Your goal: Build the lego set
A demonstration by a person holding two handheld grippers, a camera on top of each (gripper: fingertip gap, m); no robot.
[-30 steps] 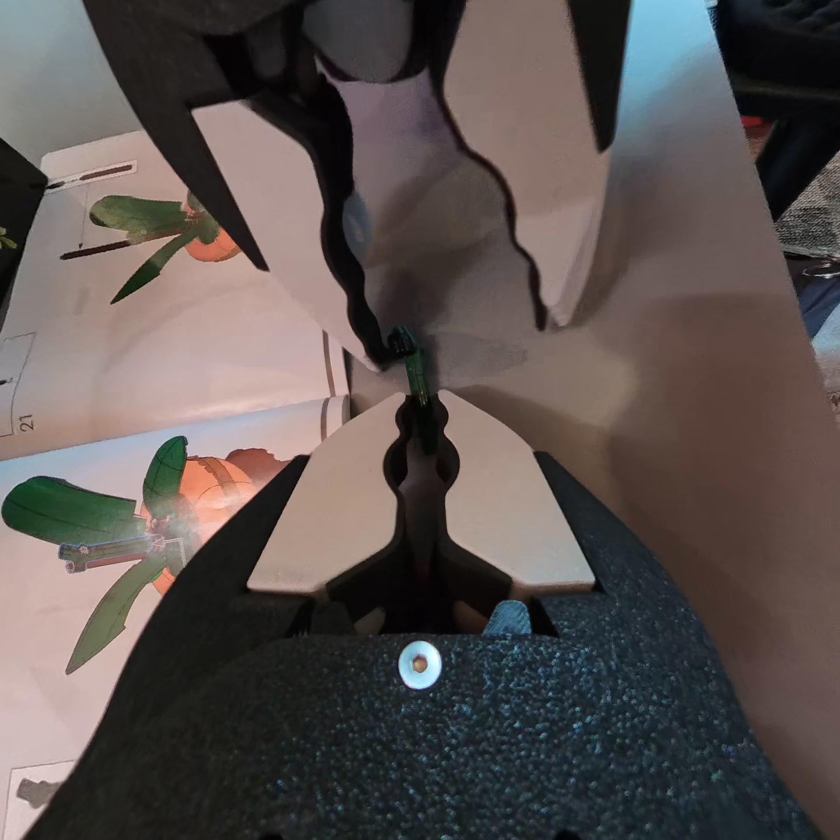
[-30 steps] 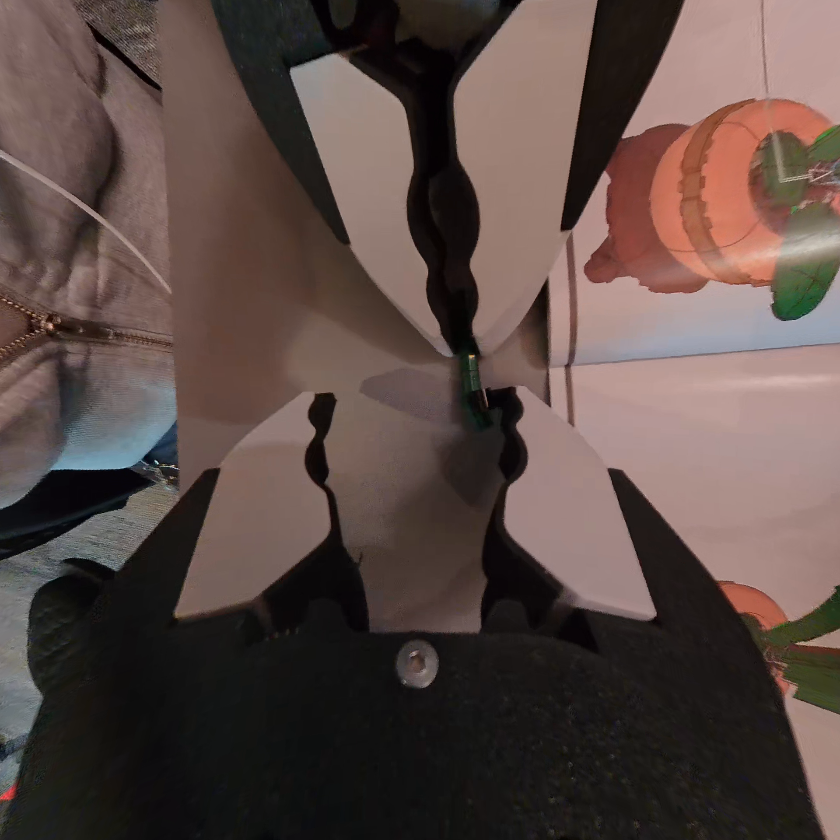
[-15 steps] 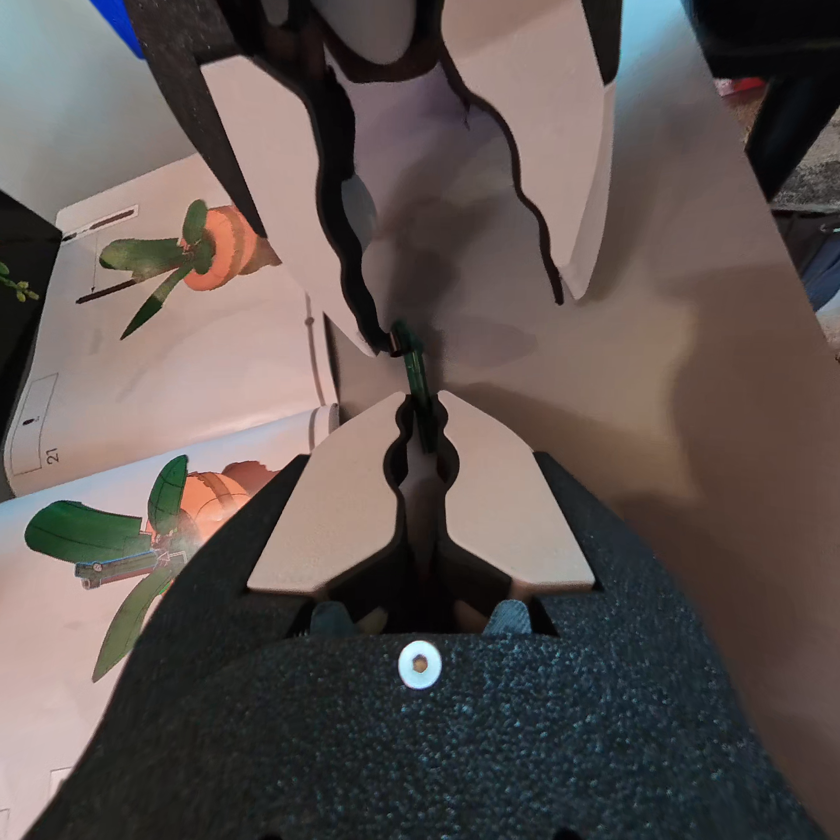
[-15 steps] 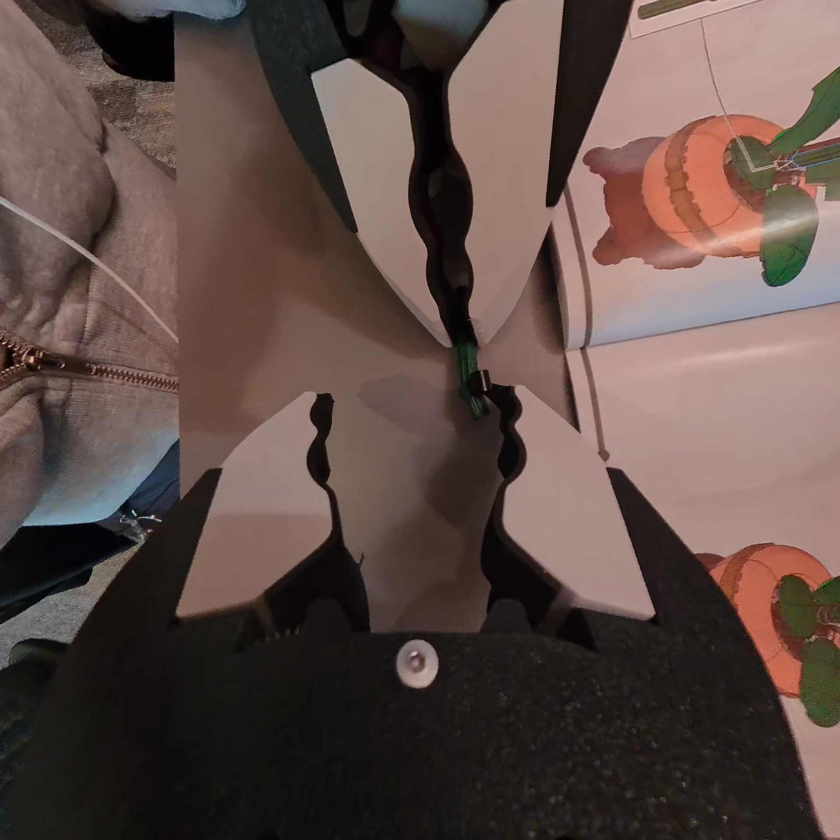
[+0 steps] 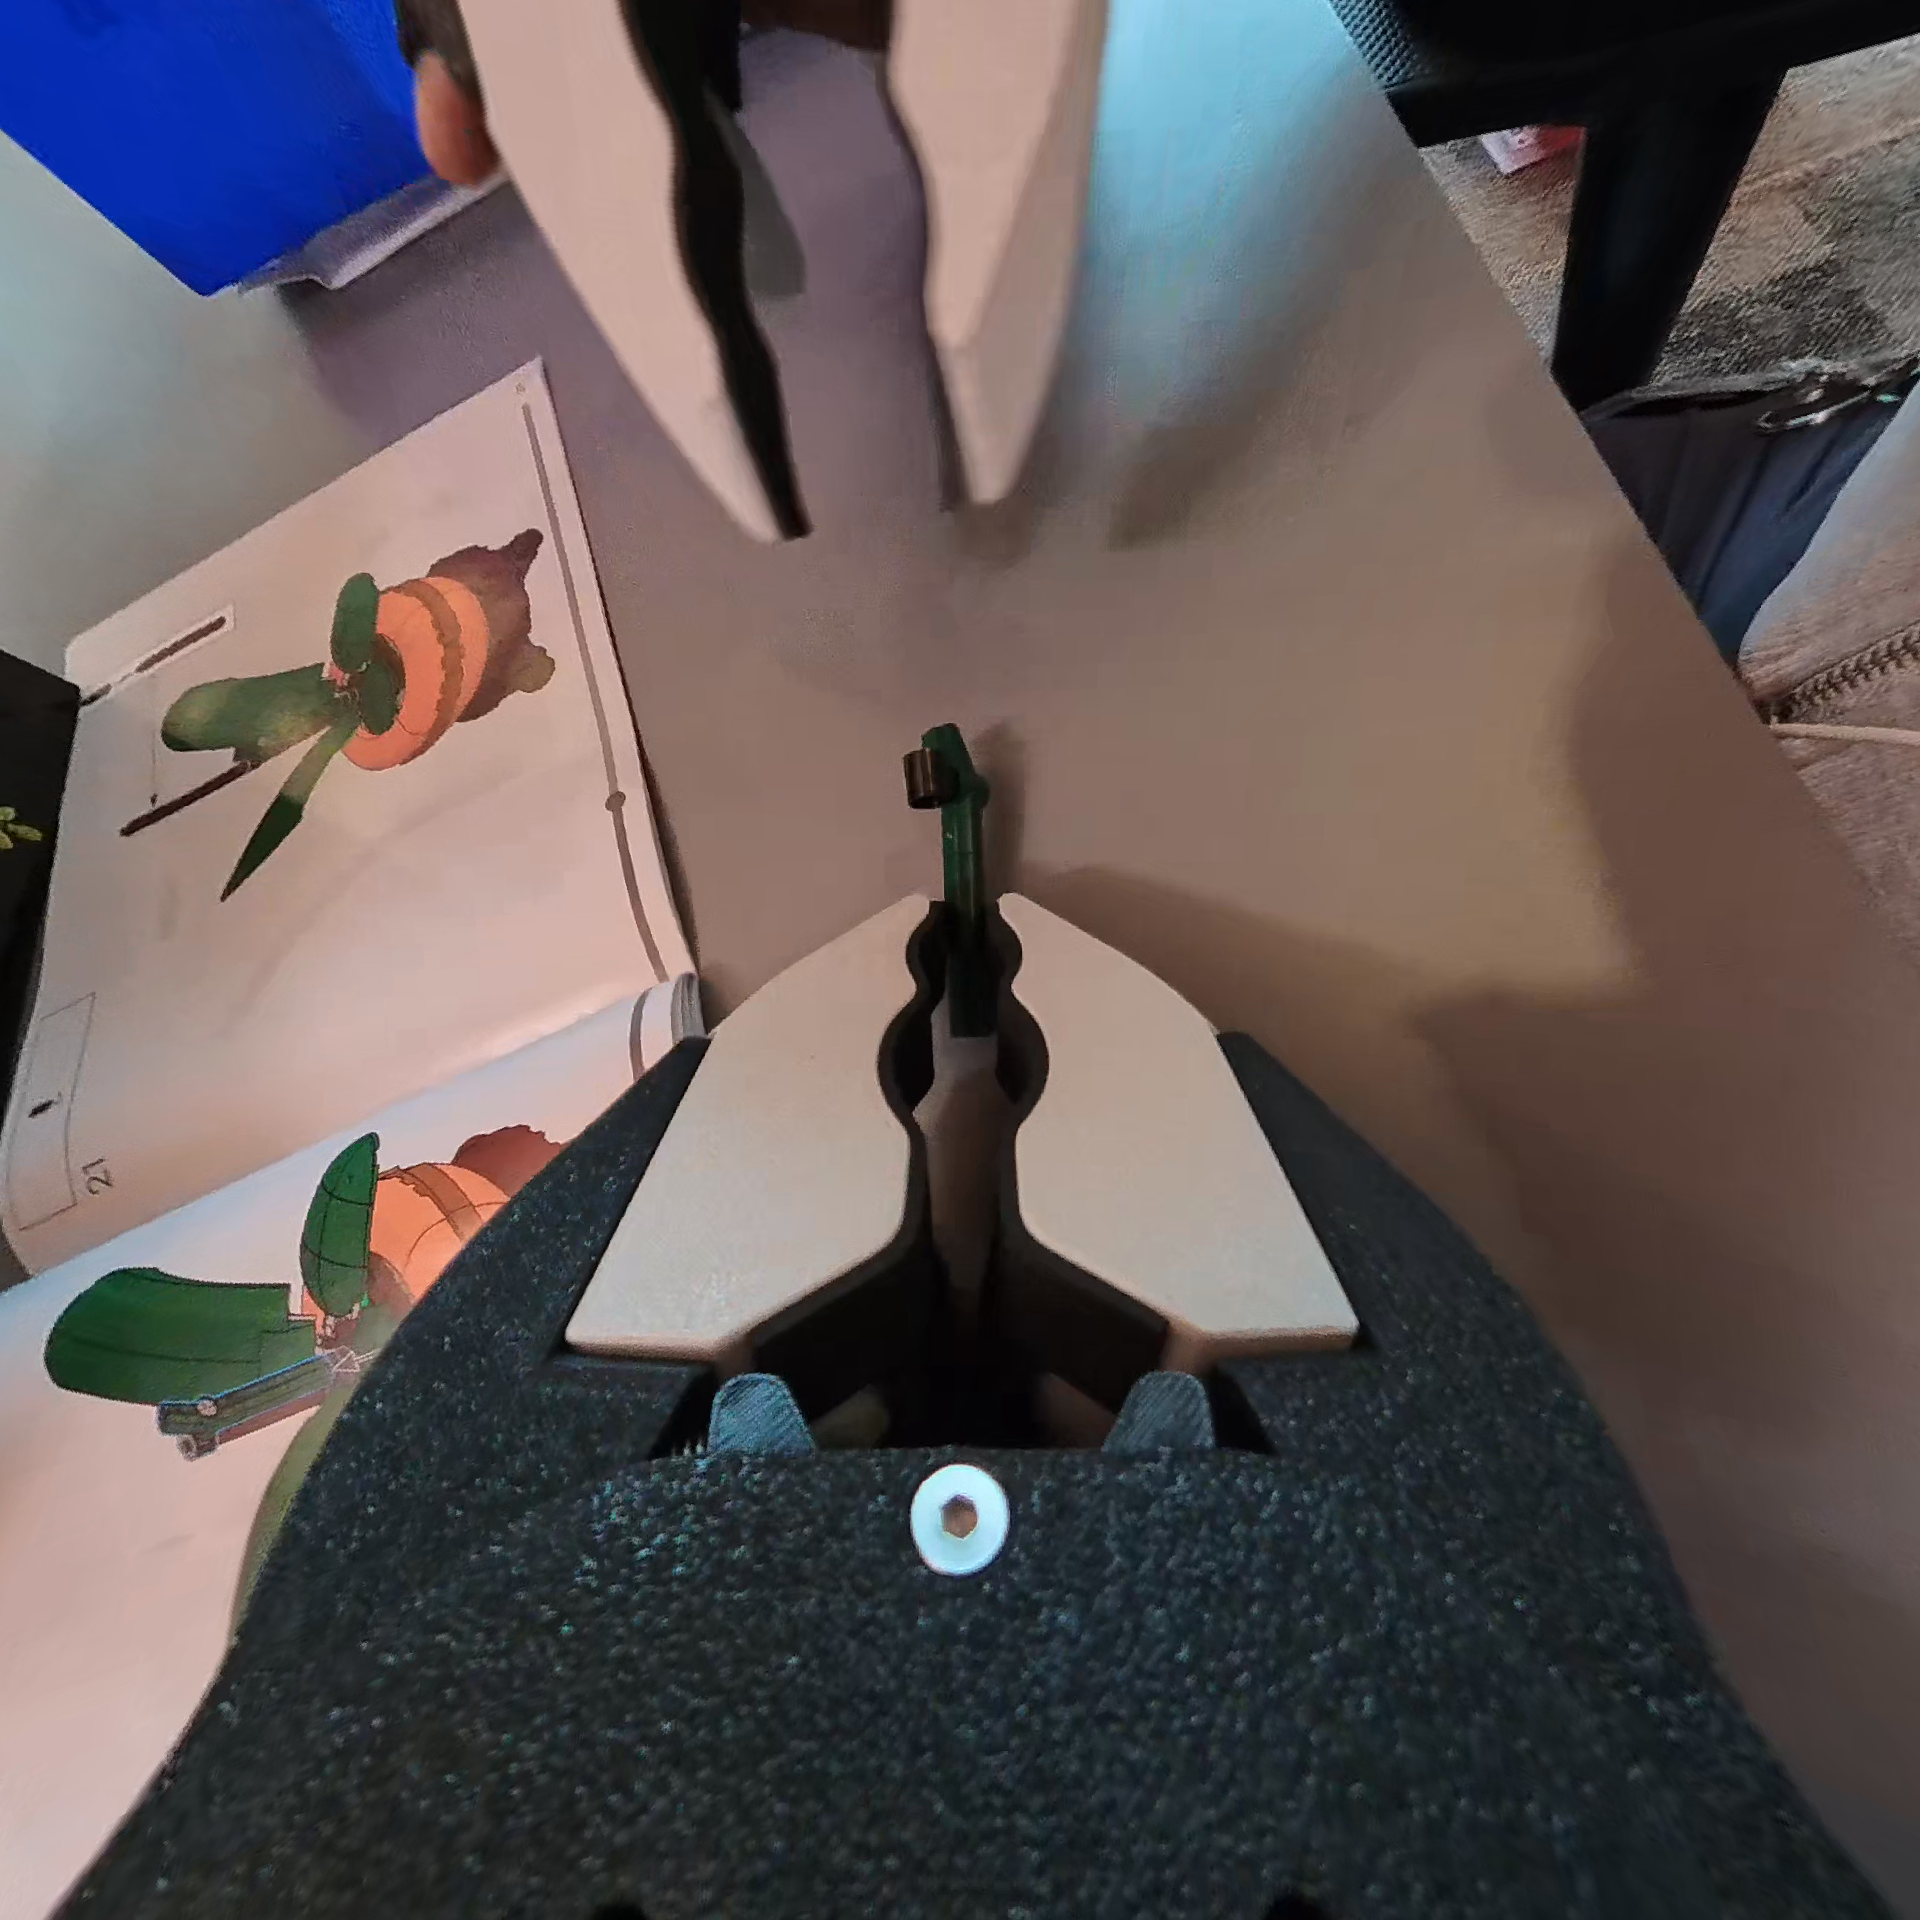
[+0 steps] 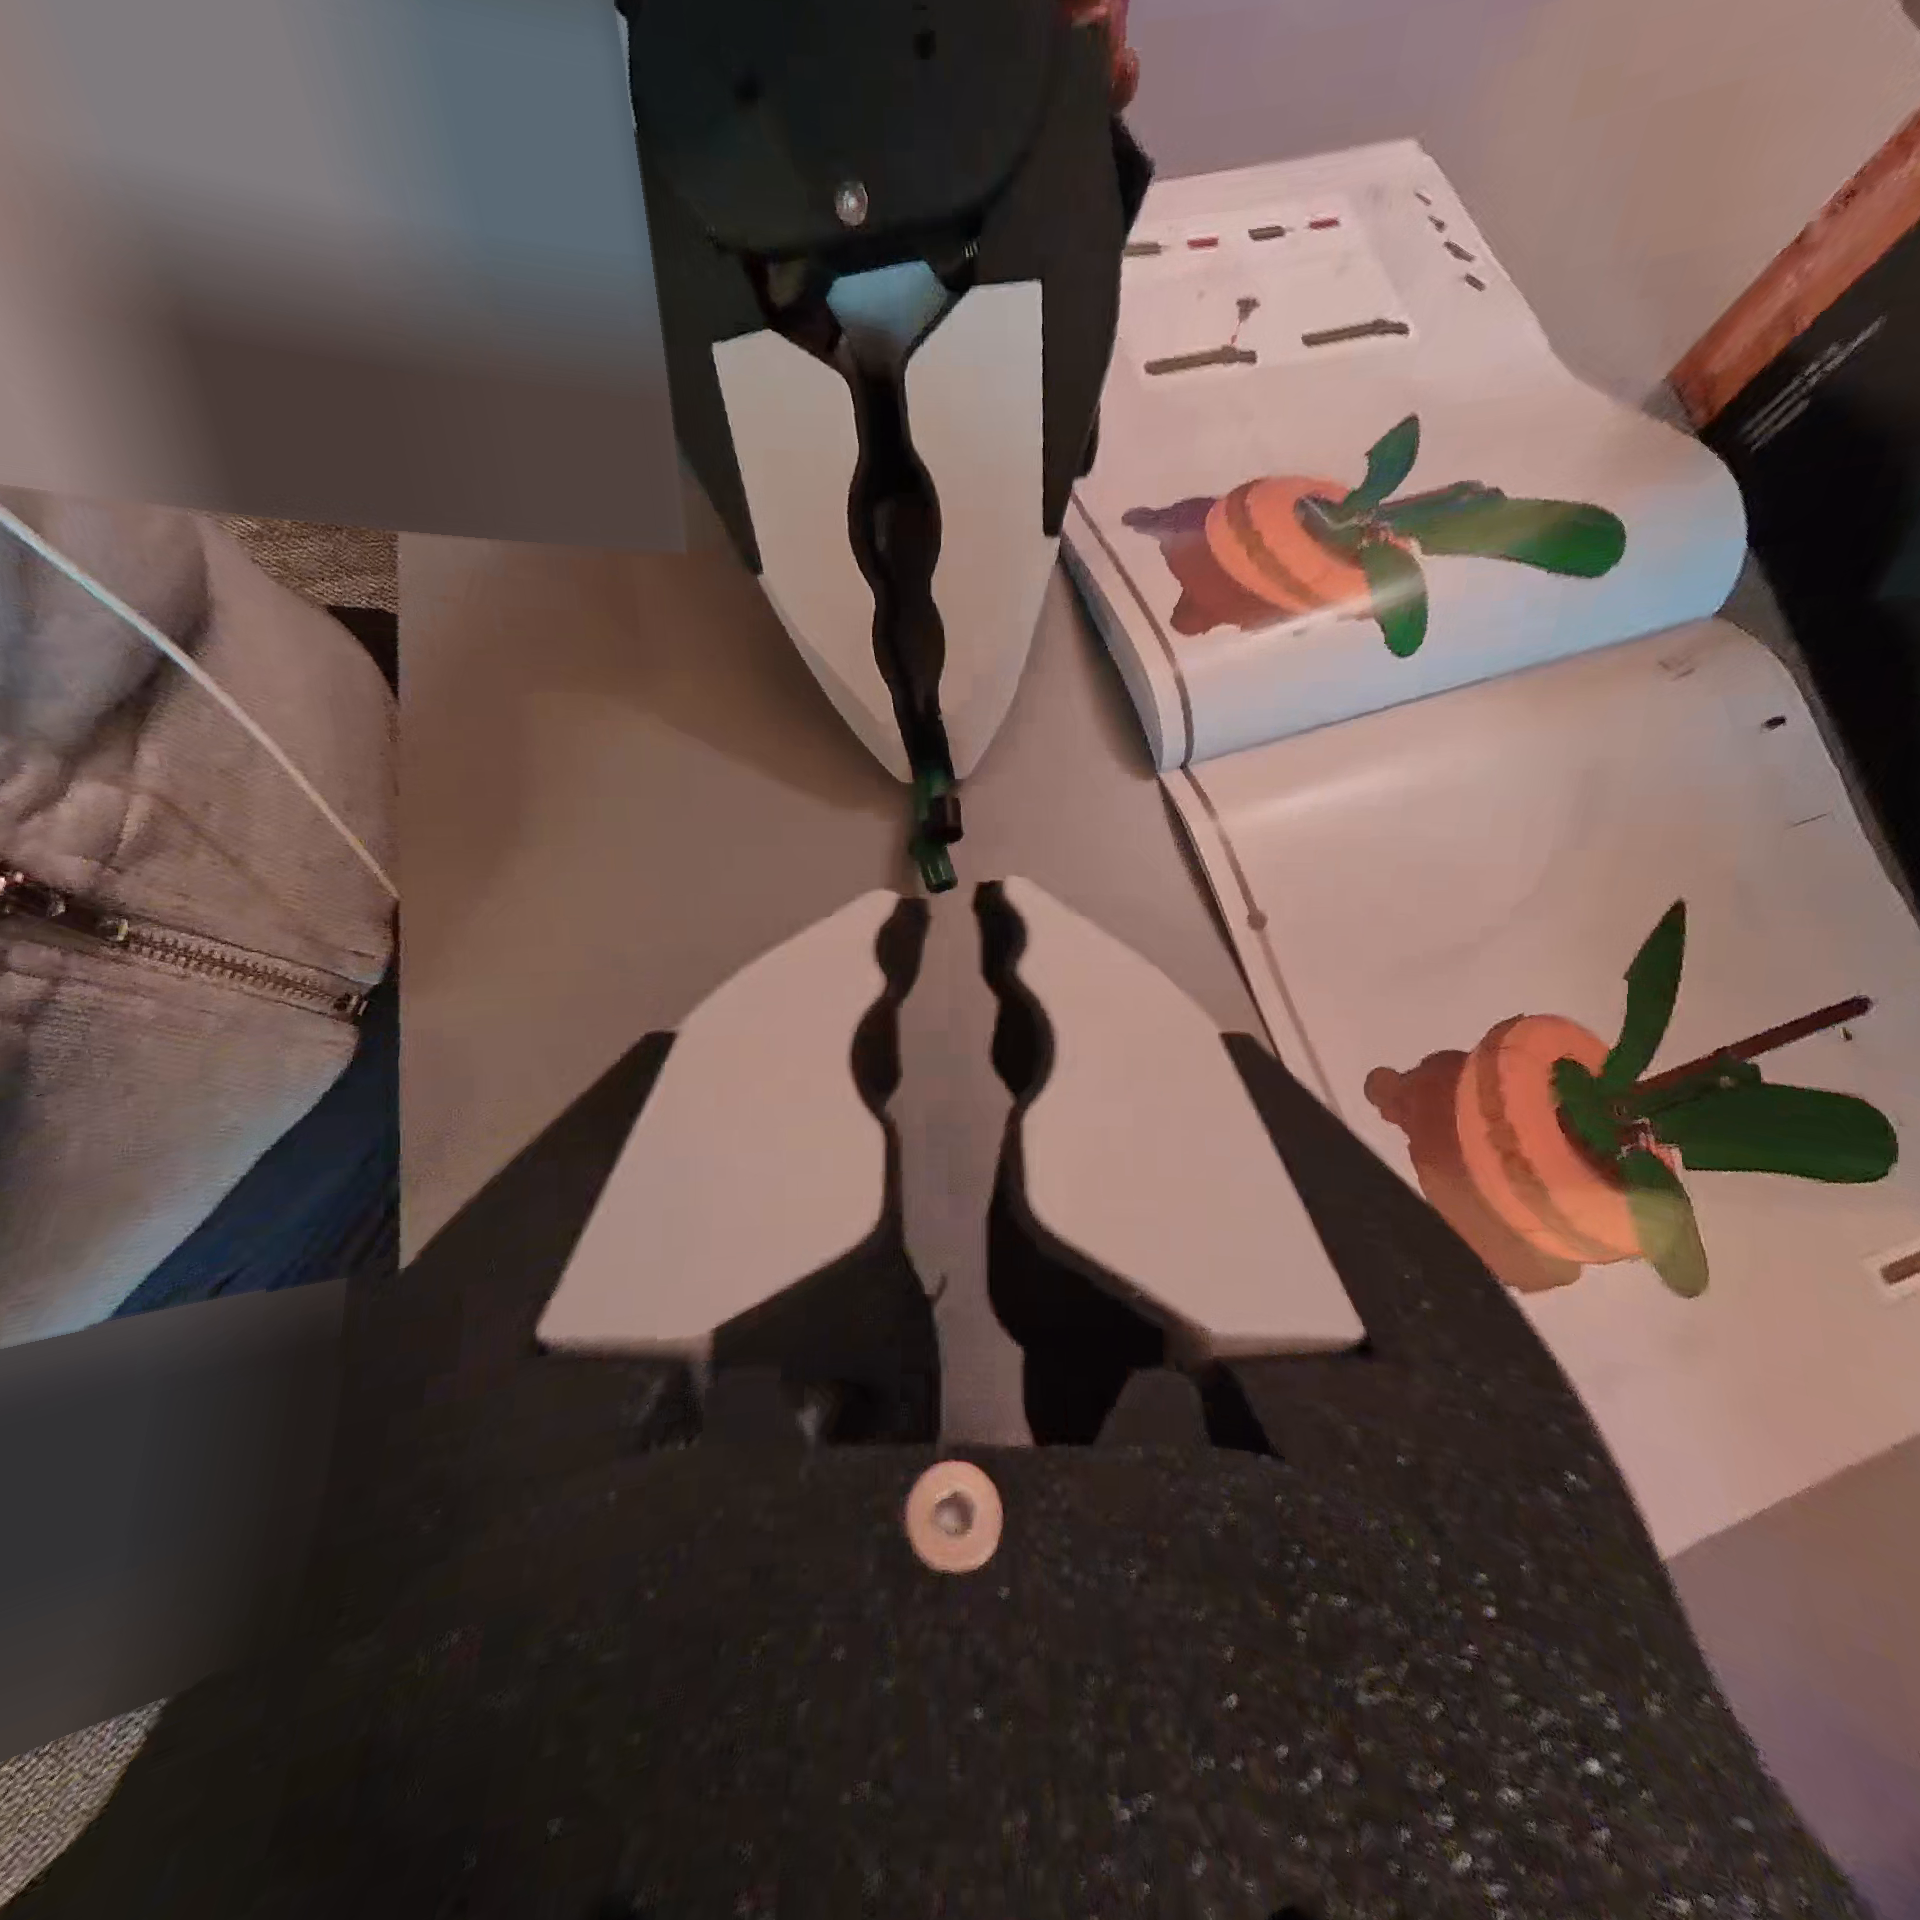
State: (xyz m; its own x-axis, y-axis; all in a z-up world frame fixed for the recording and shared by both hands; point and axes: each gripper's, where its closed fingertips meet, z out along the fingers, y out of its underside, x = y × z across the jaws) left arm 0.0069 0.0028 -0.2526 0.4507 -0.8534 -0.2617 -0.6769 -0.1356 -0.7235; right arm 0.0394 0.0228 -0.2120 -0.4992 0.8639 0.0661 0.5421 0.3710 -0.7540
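- The left tongs (image 5: 961,914) are clenched on a thin green stem (image 5: 964,883), which sticks out forward past their tips over the desk (image 5: 1299,727).
- A small dark clip piece (image 5: 923,781) sits on the stem's left side near its far end.
- The right tongs (image 6: 951,896) are released, their tips a narrow gap apart and holding nothing; in their own view the tips lie just short of the stem's end (image 6: 935,847), not touching it.
- In the left wrist view the right tongs (image 5: 868,509) appear farther off, blurred, well clear of the stem.
- An open booklet (image 5: 343,997) lies flat on the desk to the left of the left tongs, its pages showing an orange pot with green leaves.
- In the right wrist view the booklet (image 6: 1455,831) lies to the right.
- A blue box (image 5: 197,125) stands at the far left, behind the booklet.
- A grey zipped garment (image 6: 166,935) shows past the desk edge.
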